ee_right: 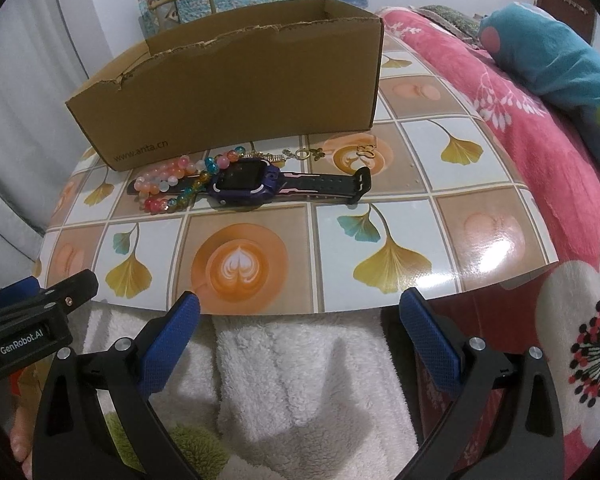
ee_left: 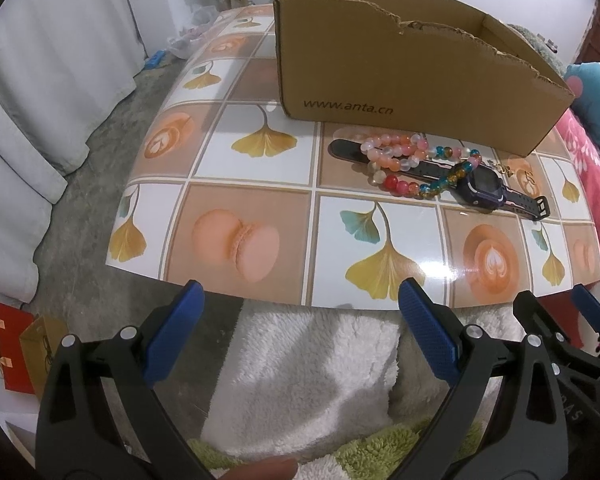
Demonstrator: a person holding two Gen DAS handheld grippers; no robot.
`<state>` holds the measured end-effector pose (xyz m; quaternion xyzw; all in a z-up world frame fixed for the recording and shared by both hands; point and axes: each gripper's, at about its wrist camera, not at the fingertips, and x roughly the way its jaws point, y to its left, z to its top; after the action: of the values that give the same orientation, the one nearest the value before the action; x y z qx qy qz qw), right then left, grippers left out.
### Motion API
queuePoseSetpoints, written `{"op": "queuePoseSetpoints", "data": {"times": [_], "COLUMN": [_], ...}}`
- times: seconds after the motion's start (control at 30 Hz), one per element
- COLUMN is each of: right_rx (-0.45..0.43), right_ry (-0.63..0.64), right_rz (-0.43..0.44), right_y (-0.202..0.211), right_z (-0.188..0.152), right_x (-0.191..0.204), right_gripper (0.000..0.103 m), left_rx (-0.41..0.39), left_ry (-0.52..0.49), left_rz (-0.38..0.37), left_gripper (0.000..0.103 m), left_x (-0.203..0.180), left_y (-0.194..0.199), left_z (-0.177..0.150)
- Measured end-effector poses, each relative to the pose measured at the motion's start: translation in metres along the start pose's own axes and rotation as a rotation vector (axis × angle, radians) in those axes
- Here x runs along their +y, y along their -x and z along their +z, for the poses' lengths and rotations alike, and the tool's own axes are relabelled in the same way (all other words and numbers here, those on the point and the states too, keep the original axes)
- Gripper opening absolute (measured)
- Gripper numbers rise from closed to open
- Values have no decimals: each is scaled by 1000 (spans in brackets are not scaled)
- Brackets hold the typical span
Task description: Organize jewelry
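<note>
A purple smartwatch (ee_right: 244, 182) with a black strap lies on the patterned table in front of an open cardboard box (ee_right: 228, 92). It also shows in the left wrist view (ee_left: 486, 190). Pink and multicoloured bead bracelets (ee_right: 168, 184) lie over its left strap, also in the left wrist view (ee_left: 396, 156). A thin gold chain with butterfly charms (ee_right: 312, 155) lies behind the watch. My left gripper (ee_left: 300, 304) is open and empty, off the table's near edge. My right gripper (ee_right: 300, 312) is open and empty beside it.
The box (ee_left: 412, 76) reads "www.anta.cn" and has a torn rim. The table (ee_left: 260, 168) sits over a white fluffy blanket (ee_left: 320, 372). A pink floral bedspread (ee_right: 520, 128) and blue pillow (ee_right: 556, 56) lie to the right. Gift bags (ee_left: 16, 352) stand on the floor at left.
</note>
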<state>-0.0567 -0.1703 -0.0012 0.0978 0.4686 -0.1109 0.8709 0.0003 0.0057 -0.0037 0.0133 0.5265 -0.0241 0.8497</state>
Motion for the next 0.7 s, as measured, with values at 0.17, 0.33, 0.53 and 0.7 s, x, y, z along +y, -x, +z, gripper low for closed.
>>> {"op": "queuePoseSetpoints", "data": {"times": [0.17,0.33,0.53,0.7], "right_rx": [3,3,2,2], "right_ry": [3,3,3,3], "right_rz": [1,1,1,0], "right_y": [-1,-1,-1,-1], "right_z": [0,-1,-1,-1], "right_x": [1,1,2,2], "right_gripper": [98,98,98,98], "left_rx": [0,0,0,1], "left_ry": [1,1,1,1], "left_rz": [-1,-1,-1,-1], "left_gripper": [94,94,94,94], "left_x": [0,0,0,1], "left_y": [0,1,1,1], "left_z": [0,0,0,0]}}
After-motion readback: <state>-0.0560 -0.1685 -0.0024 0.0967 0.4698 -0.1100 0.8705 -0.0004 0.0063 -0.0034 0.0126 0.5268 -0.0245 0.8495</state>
